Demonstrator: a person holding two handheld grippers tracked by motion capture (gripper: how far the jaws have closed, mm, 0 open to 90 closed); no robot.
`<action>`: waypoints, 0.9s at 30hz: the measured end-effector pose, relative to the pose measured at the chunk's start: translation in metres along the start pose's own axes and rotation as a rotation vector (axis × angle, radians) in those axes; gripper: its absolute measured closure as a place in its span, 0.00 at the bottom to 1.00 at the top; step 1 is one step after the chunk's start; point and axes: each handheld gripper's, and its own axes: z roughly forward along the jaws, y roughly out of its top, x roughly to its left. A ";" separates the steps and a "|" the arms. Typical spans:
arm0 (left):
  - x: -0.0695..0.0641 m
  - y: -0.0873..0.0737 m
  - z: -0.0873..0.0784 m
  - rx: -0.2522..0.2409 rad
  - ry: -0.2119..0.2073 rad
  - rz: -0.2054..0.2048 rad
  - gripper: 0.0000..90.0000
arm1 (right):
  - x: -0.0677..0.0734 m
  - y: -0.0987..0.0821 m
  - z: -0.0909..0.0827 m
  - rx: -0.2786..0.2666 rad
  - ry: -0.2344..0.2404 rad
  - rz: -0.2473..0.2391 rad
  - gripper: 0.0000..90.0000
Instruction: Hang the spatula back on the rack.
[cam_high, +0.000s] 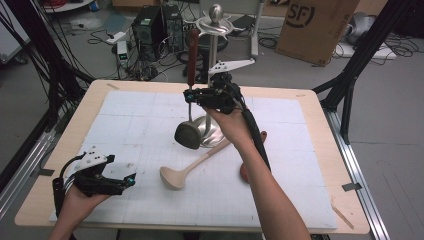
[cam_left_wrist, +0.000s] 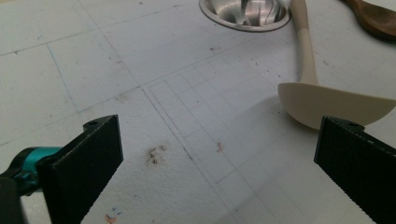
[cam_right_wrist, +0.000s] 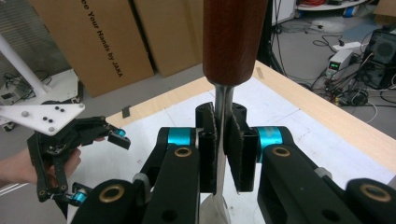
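My right gripper (cam_high: 189, 95) (cam_right_wrist: 223, 121) is shut on the thin metal shank of a spatula (cam_high: 191, 50), just below its red-brown wooden handle (cam_right_wrist: 233, 37). The spatula hangs upright above the mat, and its dark head (cam_high: 187, 134) is low, next to the base of the metal stand (cam_high: 212, 132). At the table's front left, my left gripper (cam_high: 131, 179) (cam_left_wrist: 222, 128) stands open with nothing between its fingers, also seen as the far gripper (cam_right_wrist: 99, 164) in the right gripper view. A beige wooden ladle (cam_high: 200, 162) (cam_left_wrist: 327, 105) lies on the mat ahead of it.
The stand's pole, with a ball on top (cam_high: 215, 12), rises behind my right gripper; its shiny base (cam_left_wrist: 245, 14) is in the left gripper view. A dark wooden spoon (cam_high: 244, 172) (cam_left_wrist: 373, 16) lies partly under the right forearm. A white gridded mat (cam_high: 125, 125) covers the table. Cardboard boxes (cam_right_wrist: 93, 37) stand beyond.
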 end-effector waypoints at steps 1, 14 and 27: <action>0.000 0.000 0.000 0.000 0.001 0.000 0.02 | -0.001 0.000 0.000 0.002 0.000 0.003 0.93; -0.001 0.000 0.001 0.003 -0.005 0.006 0.02 | -0.009 0.003 0.001 0.006 -0.036 0.020 0.93; -0.001 0.000 0.001 0.002 -0.006 0.007 0.02 | -0.015 0.002 0.003 -0.005 -0.082 0.033 0.92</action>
